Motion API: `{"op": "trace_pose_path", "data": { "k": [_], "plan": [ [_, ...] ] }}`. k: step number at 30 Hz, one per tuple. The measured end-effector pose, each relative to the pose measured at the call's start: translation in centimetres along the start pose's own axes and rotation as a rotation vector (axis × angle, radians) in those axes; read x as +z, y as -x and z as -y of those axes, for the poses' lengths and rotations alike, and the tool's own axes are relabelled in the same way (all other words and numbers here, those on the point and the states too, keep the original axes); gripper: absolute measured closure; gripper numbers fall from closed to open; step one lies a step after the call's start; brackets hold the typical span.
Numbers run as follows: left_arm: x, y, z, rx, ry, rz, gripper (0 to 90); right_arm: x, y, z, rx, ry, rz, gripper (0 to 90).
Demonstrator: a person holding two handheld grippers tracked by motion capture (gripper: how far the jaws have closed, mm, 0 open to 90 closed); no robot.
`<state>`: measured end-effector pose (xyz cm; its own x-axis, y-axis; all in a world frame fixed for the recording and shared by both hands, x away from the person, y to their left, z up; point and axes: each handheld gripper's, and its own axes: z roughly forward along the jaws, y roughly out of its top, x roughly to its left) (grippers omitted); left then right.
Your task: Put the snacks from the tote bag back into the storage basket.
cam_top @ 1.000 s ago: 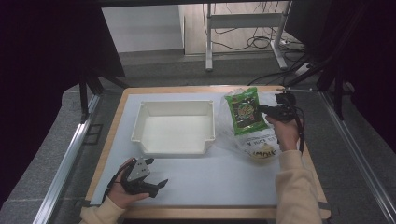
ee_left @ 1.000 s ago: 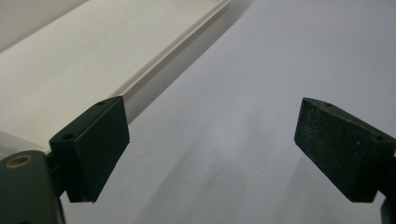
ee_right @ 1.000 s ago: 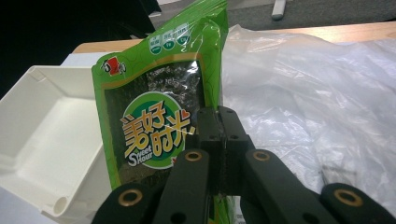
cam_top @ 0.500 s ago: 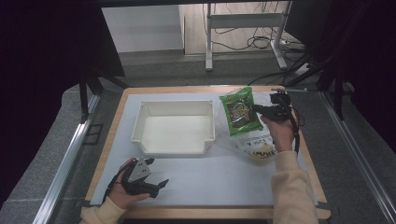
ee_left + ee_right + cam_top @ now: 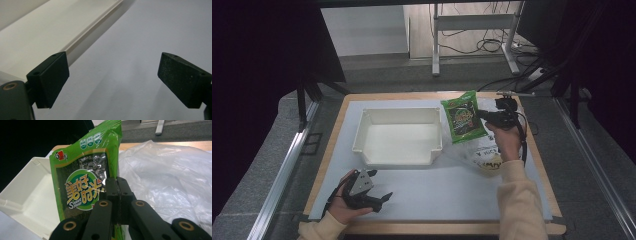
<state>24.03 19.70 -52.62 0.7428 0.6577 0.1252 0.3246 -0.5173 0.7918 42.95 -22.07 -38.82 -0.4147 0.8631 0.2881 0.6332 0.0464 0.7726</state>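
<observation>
Overhead, two close gripper views

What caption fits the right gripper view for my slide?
Right gripper clamps the green snack packet above the white tray.

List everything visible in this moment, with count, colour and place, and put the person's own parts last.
Snack packet: one, green, held up off the table just right of the tray, pinched at its edge.
Tray: one, white, nothing in it, centre of the table.
Plastic bag: one, clear and crumpled, right of the tray, with a yellowish item inside.
Mat: one, pale grey, covering the wooden table.
Metal stand: one, pale grey, on the floor beyond the table.
Right tongs: one, black, shut on the snack packet.
Left tongs: one, black, open, low over the mat in front of the tray.
</observation>
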Motion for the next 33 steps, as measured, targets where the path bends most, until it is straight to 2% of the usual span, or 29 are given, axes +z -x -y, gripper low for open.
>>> {"op": "trace_pose_path", "data": {
  "k": [7, 15, 33],
  "plan": [
    [0.2, 0.1, 0.1, 0.003, -0.008, 0.0, 10.1, 0.0, -0.9, -0.6, -0.009, 0.018, -0.018, 90.0],
    [0.1, 0.1, 0.1, 0.008, -0.007, -0.002, 10.0, 0.0, -2.2, -1.1, -0.023, 0.011, -0.033, 90.0],
    [0.3, 0.3, 0.1, 0.011, -0.015, 0.001, 10.0, 2.0, -4.7, -1.4, -0.036, 0.005, -0.08, 90.0]
  ]
}}
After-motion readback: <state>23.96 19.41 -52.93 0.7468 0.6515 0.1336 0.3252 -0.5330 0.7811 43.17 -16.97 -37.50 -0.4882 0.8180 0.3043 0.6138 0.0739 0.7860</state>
